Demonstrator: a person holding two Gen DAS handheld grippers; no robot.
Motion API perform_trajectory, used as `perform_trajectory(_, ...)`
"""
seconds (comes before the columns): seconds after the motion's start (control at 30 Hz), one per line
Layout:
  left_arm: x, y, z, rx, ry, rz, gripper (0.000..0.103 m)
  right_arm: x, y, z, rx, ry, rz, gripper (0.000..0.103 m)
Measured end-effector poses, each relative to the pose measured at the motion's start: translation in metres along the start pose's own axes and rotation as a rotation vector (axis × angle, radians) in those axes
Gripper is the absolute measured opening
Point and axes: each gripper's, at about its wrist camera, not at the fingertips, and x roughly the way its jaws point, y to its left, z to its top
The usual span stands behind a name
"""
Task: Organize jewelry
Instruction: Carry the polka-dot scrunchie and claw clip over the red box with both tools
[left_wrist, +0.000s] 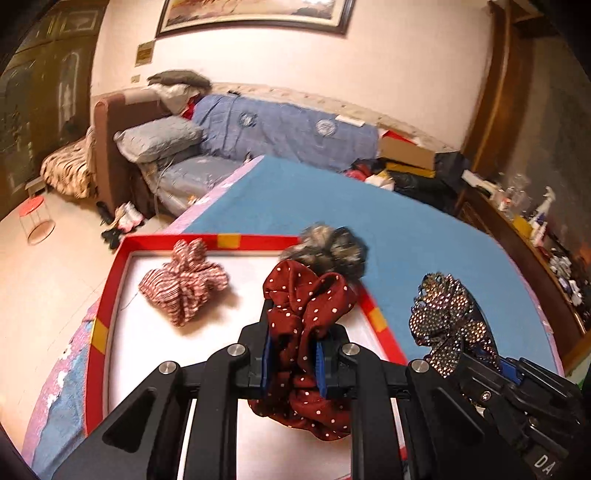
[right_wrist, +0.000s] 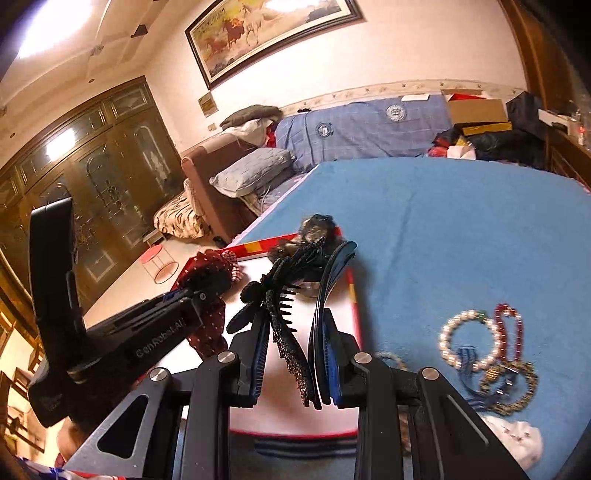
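R gripper (right_wrist: 293, 354) clamping hair clip (right_wrist: 291, 314), bracelets (right_wrist: 487, 350) on blue cloth (right_wrist: 461, 229)

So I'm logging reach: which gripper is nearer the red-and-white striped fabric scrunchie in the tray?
Left. The left gripper hangs over the tray just right of the striped scrunchie; the right gripper is farther right.

Home, bedroom or living room. Evidence: sofa (right_wrist: 354, 125) under a blue cover along the far wall, with pillow (right_wrist: 255, 171) and heaped clothes (right_wrist: 251, 118); framed horse painting (right_wrist: 269, 33) above it; tall carved wooden wardrobe (right_wrist: 92, 177) at left; cluttered sideboard (left_wrist: 535, 221) at right; blue-sheeted bed (right_wrist: 443, 221) nearest; red stool (left_wrist: 35, 218) on the floor.
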Motion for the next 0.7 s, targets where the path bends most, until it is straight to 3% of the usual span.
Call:
perform_trajectory(0.47, 0.031, 0.044, 0.000, -0.144, 0.120, 0.158, 0.017, 0.063, 0.011, 0.013, -0.029, 0.099, 0.009, 0.030)
perform_trajectory(0.7, 0.036, 0.056, -0.003, -0.180, 0.140, 0.191, 0.017, 0.090, 0.011, 0.017, -0.026, 0.140, -0.003, 0.030)
